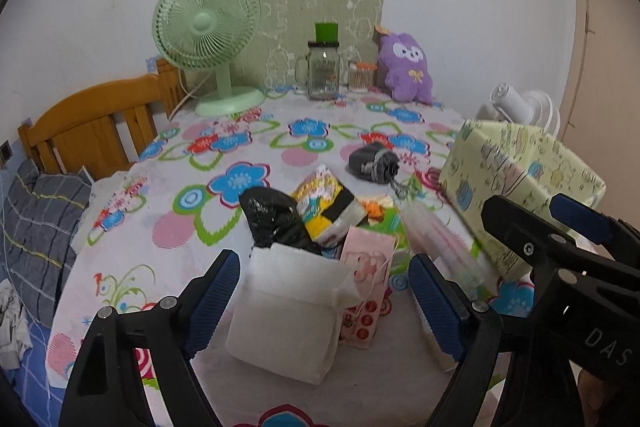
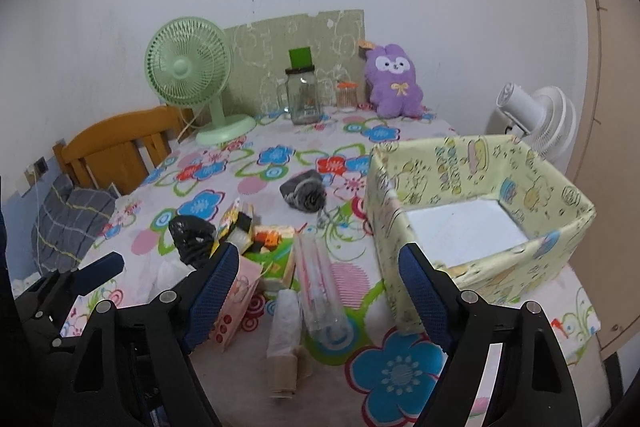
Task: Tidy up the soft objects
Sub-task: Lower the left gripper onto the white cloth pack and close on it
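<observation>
Early stage, by the look of it: soft items heaped near the table's front edge, yellow-green fabric box to the right of the heap, only a white base visible inside it.

Left gripper hovering with jaws spread wide on either side of a white tissue pack, blue pads clear of it on both flanks, nothing clamped. Right gripper likewise wide open and holding nothing, poised above a clear plastic-wrapped roll and a smaller wrapped bundle, with the box just beside its right finger.

Behind the white pack: a crumpled black bag, a yellow-and-white packet, a pink printed packet touching the white pack's right side. Further back, a dark folded umbrella-like bundle, apart from the heap.

Step in hand, most likely: first pickup, white pack as target for the left gripper.

Next move, as judged: lower slightly, close the pads on the pack's 2 side faces, lift, carry rightward over the box rim, release inside. Soft pack likely to squash under the pads, so a low, centred grip advisable. Risk of dragging the pink packet along, given the contact.

Purple plush, green fan and glass jar far back by the wall, well apart from the action.
</observation>
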Tool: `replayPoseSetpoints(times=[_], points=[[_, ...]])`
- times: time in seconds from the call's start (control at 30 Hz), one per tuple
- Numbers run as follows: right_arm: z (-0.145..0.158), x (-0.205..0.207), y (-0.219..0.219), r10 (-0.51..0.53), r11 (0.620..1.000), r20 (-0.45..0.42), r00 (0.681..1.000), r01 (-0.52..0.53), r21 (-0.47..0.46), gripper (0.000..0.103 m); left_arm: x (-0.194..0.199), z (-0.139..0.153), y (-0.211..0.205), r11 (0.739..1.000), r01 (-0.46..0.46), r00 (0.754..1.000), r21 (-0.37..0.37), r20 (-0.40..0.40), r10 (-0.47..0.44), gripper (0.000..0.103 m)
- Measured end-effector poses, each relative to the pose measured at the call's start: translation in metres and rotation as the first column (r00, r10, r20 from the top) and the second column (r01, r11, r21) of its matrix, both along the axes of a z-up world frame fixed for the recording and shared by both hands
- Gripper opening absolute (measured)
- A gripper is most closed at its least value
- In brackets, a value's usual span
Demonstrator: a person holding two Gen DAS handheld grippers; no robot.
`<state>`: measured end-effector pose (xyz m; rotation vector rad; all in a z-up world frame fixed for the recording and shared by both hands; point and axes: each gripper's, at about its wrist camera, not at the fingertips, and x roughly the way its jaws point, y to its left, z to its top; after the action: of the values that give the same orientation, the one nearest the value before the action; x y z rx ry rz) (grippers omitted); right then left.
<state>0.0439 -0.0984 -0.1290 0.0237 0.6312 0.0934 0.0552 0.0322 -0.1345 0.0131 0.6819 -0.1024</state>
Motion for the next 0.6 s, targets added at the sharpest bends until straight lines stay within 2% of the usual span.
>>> replayPoseSetpoints(times=[0.27,0.43,0.6], points=[[-0.023,0.007,0.009,-0.027,1.0,-0.047,0.999,0.027,-0.008,0.08,0.006,-0.02,0.005,1.0,0.007,1.0,0.022,-0.03,-0.006,0.086],[-0.036,0.007,0.011,-0.055,0.998,-0.075,0.996,0.054,-0.012,0.071,0.008,-0.032,0.012,1.0,0.006,0.999,0.025,-0.054,-0.005,0.085],[-0.046,0.008,0.016,-0.053,0.999,-0.119,0.992,0.052,-0.004,0.068,0.009,-0.042,0.016,1.0,0.01,0.997,0.02,-0.079,-0.008,0.085]])
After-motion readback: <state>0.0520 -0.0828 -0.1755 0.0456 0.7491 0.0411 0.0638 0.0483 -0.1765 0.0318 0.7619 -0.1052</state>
